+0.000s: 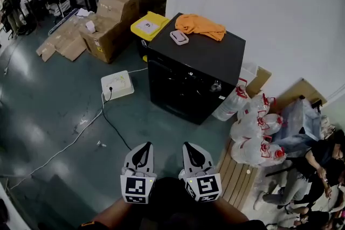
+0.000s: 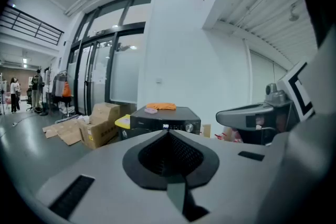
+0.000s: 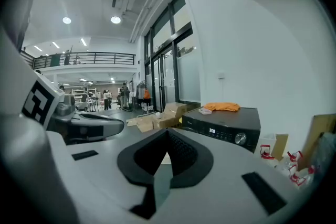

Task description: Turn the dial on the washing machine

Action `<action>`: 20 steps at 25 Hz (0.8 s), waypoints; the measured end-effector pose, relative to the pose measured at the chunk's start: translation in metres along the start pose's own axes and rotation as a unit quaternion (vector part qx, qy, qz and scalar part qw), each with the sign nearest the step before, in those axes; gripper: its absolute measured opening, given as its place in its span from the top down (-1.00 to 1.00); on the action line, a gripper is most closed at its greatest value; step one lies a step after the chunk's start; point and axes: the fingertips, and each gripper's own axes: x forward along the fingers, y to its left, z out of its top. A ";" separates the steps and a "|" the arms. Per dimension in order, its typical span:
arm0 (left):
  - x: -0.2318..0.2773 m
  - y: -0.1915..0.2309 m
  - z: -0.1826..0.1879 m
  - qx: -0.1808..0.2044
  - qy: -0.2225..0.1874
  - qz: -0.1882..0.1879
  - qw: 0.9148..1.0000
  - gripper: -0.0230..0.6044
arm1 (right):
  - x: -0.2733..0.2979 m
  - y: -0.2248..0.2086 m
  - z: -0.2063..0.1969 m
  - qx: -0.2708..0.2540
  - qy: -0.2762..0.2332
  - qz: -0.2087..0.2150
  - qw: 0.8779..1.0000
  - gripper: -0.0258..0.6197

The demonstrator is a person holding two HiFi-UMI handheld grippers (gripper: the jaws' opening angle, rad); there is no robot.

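Washing machine (image 1: 194, 67) stands black at the upper centre of the head view, against the white wall; its dial (image 1: 216, 85) sits at the right end of the front panel; we hold both tools low in the frame, well apart from it; our left gripper (image 1: 144, 148) has its jaws pressed together with nothing between them; our right gripper (image 1: 190, 149), just beside it, is likewise closed and empty; an orange cloth (image 1: 200, 25) and a small pale case (image 1: 179, 37) lie on the machine's top; cardboard boxes (image 1: 110, 24) sit at upper left; tied plastic bags (image 1: 253, 126) crowd its right side.
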 end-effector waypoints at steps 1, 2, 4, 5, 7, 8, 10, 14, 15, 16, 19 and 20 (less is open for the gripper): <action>0.000 0.002 0.001 0.001 -0.002 -0.001 1.000 0.89 | 0.000 0.000 0.000 0.000 -0.001 -0.004 1.000 0.88; 0.000 0.004 0.003 0.003 -0.005 -0.003 1.000 0.89 | 0.001 0.000 0.001 0.001 -0.002 -0.008 1.000 0.88; 0.000 0.007 0.011 0.008 -0.012 -0.008 1.000 0.89 | 0.002 -0.001 0.005 0.007 -0.009 -0.019 1.000 0.88; 0.000 0.008 0.016 0.011 -0.016 -0.011 1.000 0.89 | 0.002 -0.002 0.008 0.012 -0.014 -0.024 1.000 0.88; -0.001 0.012 0.025 0.014 -0.024 -0.014 1.000 0.89 | 0.003 -0.004 0.013 0.020 -0.020 -0.032 0.999 0.88; -0.002 0.015 0.028 0.013 -0.028 -0.014 0.999 0.89 | 0.003 -0.004 0.013 0.024 -0.021 -0.037 0.999 0.87; -0.005 0.022 0.030 0.009 -0.033 -0.013 0.999 0.89 | 0.004 -0.002 0.014 0.027 -0.022 -0.047 0.998 0.87; -0.017 0.035 0.023 0.009 -0.032 -0.018 0.999 0.89 | 0.007 0.010 0.014 0.032 -0.024 -0.061 0.997 0.87; -0.020 0.039 0.021 0.010 -0.030 -0.020 0.999 0.89 | 0.010 0.013 0.014 0.034 -0.023 -0.063 0.997 0.87; -0.022 0.044 0.018 0.011 -0.029 -0.020 0.999 0.89 | 0.013 0.017 0.013 0.035 -0.022 -0.066 0.997 0.87; -0.032 0.060 0.014 0.009 -0.030 -0.020 0.999 0.89 | 0.019 0.028 0.014 0.038 -0.025 -0.075 0.996 0.87; -0.035 0.065 0.014 0.008 -0.031 -0.019 0.999 0.89 | 0.020 0.030 0.014 0.040 -0.026 -0.079 0.996 0.87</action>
